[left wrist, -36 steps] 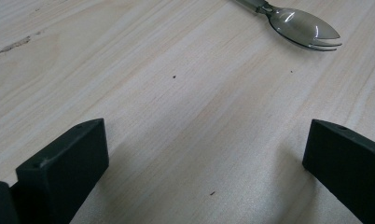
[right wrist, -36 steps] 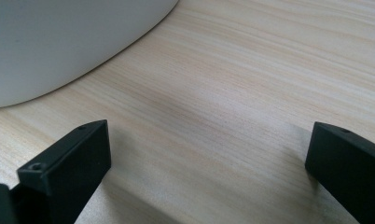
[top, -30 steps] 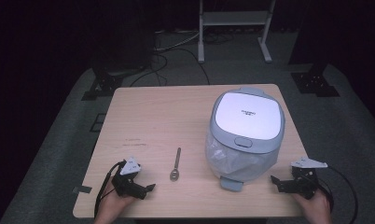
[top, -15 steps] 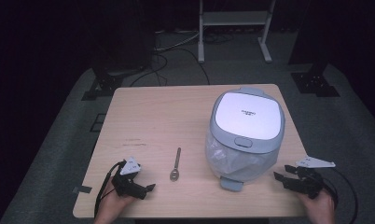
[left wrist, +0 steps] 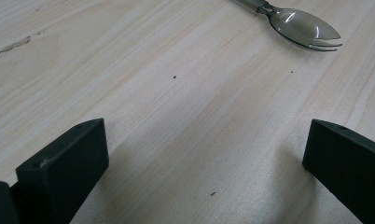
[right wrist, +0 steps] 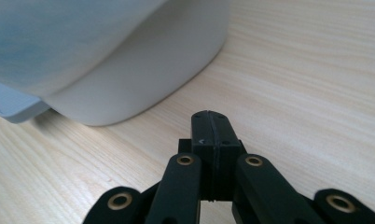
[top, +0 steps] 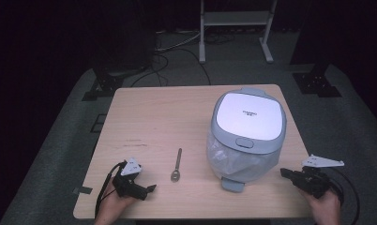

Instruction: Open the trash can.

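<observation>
Right gripper fingers just closed together on nothing, just right of the rice cooker. Left gripper fingers apart, empty. Spork left of cooker on desk.

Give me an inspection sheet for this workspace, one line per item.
Surface: light wooden table, bare wood apart from the items below.
Job's things: white-lidded grey rice cooker at right, lid shut; dark translucent plastic spork lying flat left of it.
Clutter: nothing seen.
Grippers: left claw open, nothing between its jaws, resting near the front edge; right claw just closed, shut on nothing, beside the cooker's base.
Cables: black cable loops trail from each claw.
Surroundings: grey carpet, dark backdrop, metal stands, floor cables.
</observation>
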Demonstrator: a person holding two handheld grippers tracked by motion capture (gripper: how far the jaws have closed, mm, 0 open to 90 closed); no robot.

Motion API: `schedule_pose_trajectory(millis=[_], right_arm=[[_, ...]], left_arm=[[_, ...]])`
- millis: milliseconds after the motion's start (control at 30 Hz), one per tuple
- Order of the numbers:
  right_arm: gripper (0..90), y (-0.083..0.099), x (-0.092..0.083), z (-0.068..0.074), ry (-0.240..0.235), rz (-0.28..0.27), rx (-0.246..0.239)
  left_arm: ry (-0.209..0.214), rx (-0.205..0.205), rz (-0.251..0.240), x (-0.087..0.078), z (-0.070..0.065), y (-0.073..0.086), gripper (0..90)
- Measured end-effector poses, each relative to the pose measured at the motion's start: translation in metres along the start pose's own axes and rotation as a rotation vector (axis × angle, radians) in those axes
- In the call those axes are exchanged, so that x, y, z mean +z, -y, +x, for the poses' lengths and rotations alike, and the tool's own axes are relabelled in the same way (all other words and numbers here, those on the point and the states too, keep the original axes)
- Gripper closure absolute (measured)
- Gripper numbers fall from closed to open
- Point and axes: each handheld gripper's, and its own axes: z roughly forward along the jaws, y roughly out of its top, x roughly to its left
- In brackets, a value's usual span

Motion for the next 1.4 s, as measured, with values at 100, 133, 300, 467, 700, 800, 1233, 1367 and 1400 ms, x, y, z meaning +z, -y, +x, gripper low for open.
schedule_pose_trajectory(millis=[100,133,300,467,700,800,1233,1367,1400], right_arm=[[90.0,-0.004,-0.004,-0.001,-0.014,0.003,0.009],[90.0,-0.005,-0.005,-0.002,-0.019,0.000,0.013],[90.0,-0.011,-0.013,-0.001,-0.051,-0.016,0.016],[90.0,-0.019,-0.023,-0.001,-0.075,-0.030,0.010],[90.0,-0.032,-0.035,0.004,-0.101,-0.054,-0.024],[90.0,-0.041,-0.042,0.005,-0.115,-0.077,-0.025],[90.0,-0.069,-0.068,0.011,-0.165,-0.142,-0.050],[90.0,-0.077,-0.075,0.014,-0.179,-0.156,-0.064],[90.0,-0.077,-0.075,0.014,-0.179,-0.156,-0.064]], left_arm=[[0.000,0.000,0.000,0.000,0.000,0.000,0.0],[0.000,0.000,0.000,0.000,0.000,0.000,0.0],[0.000,0.000,0.000,0.000,0.000,0.000,0.0],[0.000,0.000,0.000,0.000,0.000,0.000,0.0],[0.000,-0.002,0.000,0.000,0.000,0.000,0.0],[0.000,0.001,0.002,0.000,0.000,0.000,0.0],[0.000,0.001,0.001,0.000,0.000,0.000,0.0],[0.000,0.001,0.002,0.000,0.000,0.000,0.0],[0.000,0.001,0.002,0.000,0.000,0.000,0.0]])
